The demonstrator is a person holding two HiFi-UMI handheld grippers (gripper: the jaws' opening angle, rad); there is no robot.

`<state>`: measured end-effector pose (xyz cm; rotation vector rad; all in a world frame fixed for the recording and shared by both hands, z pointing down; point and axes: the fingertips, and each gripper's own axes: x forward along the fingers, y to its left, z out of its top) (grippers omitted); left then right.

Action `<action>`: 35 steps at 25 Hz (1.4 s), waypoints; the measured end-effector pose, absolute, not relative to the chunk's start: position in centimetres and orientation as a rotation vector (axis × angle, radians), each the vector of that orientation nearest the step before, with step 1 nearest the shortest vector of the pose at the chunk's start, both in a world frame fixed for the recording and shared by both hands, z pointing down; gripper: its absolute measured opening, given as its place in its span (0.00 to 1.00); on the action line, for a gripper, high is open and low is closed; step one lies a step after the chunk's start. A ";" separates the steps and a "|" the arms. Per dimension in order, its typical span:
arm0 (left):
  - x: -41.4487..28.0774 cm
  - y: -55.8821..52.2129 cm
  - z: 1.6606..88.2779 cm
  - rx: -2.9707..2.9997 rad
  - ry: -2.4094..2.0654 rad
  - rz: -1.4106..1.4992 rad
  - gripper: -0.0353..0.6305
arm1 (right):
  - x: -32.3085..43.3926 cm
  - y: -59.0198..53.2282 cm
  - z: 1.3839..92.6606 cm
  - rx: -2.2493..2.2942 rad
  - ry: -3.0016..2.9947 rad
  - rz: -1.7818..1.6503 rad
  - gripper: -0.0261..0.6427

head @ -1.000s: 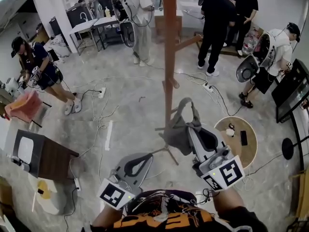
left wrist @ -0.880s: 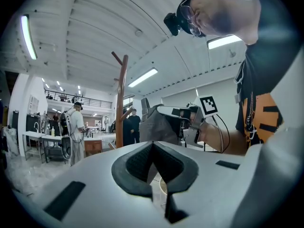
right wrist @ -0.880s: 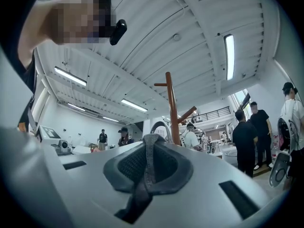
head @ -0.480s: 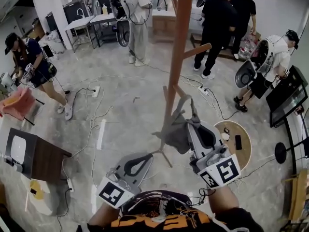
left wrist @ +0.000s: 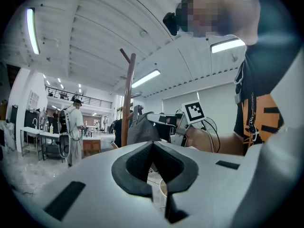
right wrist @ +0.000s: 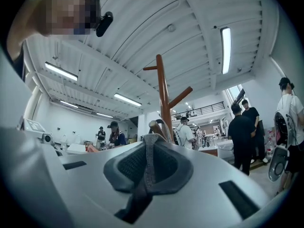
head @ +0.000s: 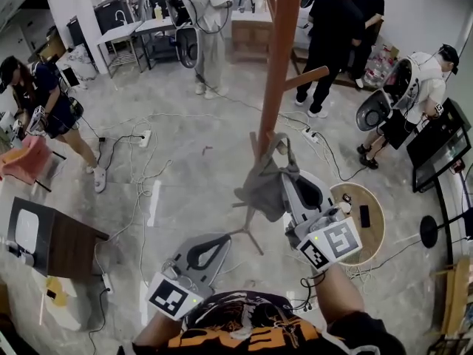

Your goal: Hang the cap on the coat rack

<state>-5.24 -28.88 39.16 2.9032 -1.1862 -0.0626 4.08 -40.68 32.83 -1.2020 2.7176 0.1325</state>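
The brown wooden coat rack (head: 282,50) stands in front of me, with one peg (head: 307,77) angled up to the right and a short lower peg (head: 259,140). My right gripper (head: 285,177) is shut on the grey cap (head: 260,187), which hangs against the pole just below the lower peg. In the right gripper view, cap fabric (right wrist: 148,167) is pinched between the jaws, with the coat rack (right wrist: 164,91) straight ahead. My left gripper (head: 209,244) is shut on nothing, low and left of the pole. The left gripper view shows the cap (left wrist: 142,129) beside the rack (left wrist: 127,99).
A round wooden side table (head: 374,231) with a phone stands right of the rack's base. A dark cabinet (head: 63,244) sits at the left. Cables and power strips (head: 144,137) lie on the floor. Several people stand around the room, and a monitor (head: 437,145) is at the far right.
My right gripper has lifted the cap up and closer to the pole, so it now reaches the lower peg. The left gripper has stayed where it was.
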 end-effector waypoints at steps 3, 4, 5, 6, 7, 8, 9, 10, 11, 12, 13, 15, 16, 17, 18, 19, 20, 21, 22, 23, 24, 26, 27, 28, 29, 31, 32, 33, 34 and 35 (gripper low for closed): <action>-5.6 -28.8 38.9 2.917 -1.195 -0.070 0.07 | 3.7 -41.6 33.5 -1.209 2.725 0.108 0.09; -5.6 -28.9 38.8 2.919 -1.197 -0.076 0.07 | 3.7 -42.0 33.7 -1.213 2.730 0.103 0.08; -5.6 -28.9 38.7 2.917 -1.201 -0.081 0.07 | 3.7 -42.4 33.9 -1.218 2.734 0.099 0.09; -5.6 -29.0 38.7 2.914 -1.205 -0.083 0.07 | 3.7 -42.9 34.2 -1.225 2.737 0.096 0.08; -5.7 -29.1 38.6 2.912 -1.208 -0.083 0.07 | 3.6 -43.3 34.5 -1.236 2.739 0.094 0.09; -5.9 -29.2 38.6 2.912 -1.212 -0.081 0.07 | 3.5 -43.7 34.8 -1.252 2.741 0.092 0.08; -6.1 -29.3 38.5 2.913 -1.215 -0.080 0.07 | 3.4 -44.2 35.2 -1.271 2.742 0.088 0.08; -6.2 -29.3 38.5 2.915 -1.219 -0.080 0.07 | 3.3 -44.6 35.7 -1.287 2.743 0.084 0.08; -6.3 -29.4 38.5 2.917 -1.221 -0.080 0.07 | 3.2 -44.9 36.1 -1.295 2.744 0.083 0.09; -6.3 -29.5 38.5 2.917 -1.223 -0.079 0.07 | 3.2 -45.1 36.5 -1.298 2.746 0.084 0.08; -6.3 -29.6 38.6 2.915 -1.224 -0.076 0.07 | 3.2 -45.2 36.6 -1.299 2.747 0.089 0.08; -6.4 -29.7 38.7 2.909 -1.226 -0.071 0.07 | 3.1 -45.4 36.7 -1.304 2.742 0.102 0.08; -6.6 -29.7 38.7 2.910 -1.226 -0.069 0.07 | 3.0 -45.4 36.7 -1.309 2.740 0.105 0.08; -6.7 -29.7 38.7 2.911 -1.224 -0.068 0.07 | 2.8 -45.4 36.7 -1.308 2.744 0.109 0.08; -6.8 -29.7 38.7 2.913 -1.222 -0.067 0.07 | 2.4 -45.2 36.9 -1.296 2.759 0.118 0.09; -6.8 -29.7 38.8 2.912 -1.218 -0.066 0.07 | 2.0 -45.0 37.1 -1.275 2.787 0.138 0.09; -6.8 -29.7 38.9 2.912 -1.214 -0.062 0.07 | 1.6 -44.8 37.2 -1.251 2.817 0.169 0.09; -6.8 -29.8 38.9 2.912 -1.211 -0.059 0.07 | 1.3 -44.5 37.3 -1.230 2.840 0.202 0.11; -6.7 -29.9 38.9 2.912 -1.208 -0.058 0.07 | 1.0 -44.2 37.2 -1.212 2.852 0.228 0.14; -6.6 -29.9 38.9 2.913 -1.206 -0.058 0.07 | 0.8 -44.0 37.1 -1.196 2.856 0.243 0.23; -6.5 -30.0 38.9 2.915 -1.203 -0.062 0.07 | 0.7 -43.7 37.1 -1.185 2.856 0.250 0.33; -6.3 -29.9 38.9 2.920 -1.194 -0.071 0.07 | 0.7 -43.2 37.1 -1.186 2.854 0.254 0.39; -6.2 -29.7 38.9 2.921 -1.189 -0.074 0.07 | 0.8 -42.9 37.1 -1.194 2.855 0.255 0.41; -6.2 -29.6 39.0 2.922 -1.185 -0.075 0.07 | 0.8 -42.7 37.2 -1.203 2.857 0.255 0.42; -6.1 -29.5 39.1 2.923 -1.181 -0.077 0.07 | 0.9 -42.5 37.2 -1.210 2.860 0.254 0.43; -6.0 -29.5 39.2 2.924 -1.174 -0.079 0.07 | 1.3 -42.2 37.2 -1.218 2.860 0.249 0.44; -6.0 -29.5 39.2 2.923 -1.172 -0.079 0.07 | 1.5 -42.1 37.2 -1.222 2.859 0.244 0.44; -5.9 -29.5 39.2 2.922 -1.171 -0.079 0.07 | 1.7 -42.0 37.2 -1.228 2.856 0.238 0.44; -5.9 -29.6 39.2 2.923 -1.168 -0.079 0.07 | 1.9 -41.9 37.2 -1.234 2.852 0.235 0.44; -5.8 -29.6 39.2 2.926 -1.163 -0.076 0.07 | 2.2 -41.8 37.2 -1.242 2.848 0.233 0.44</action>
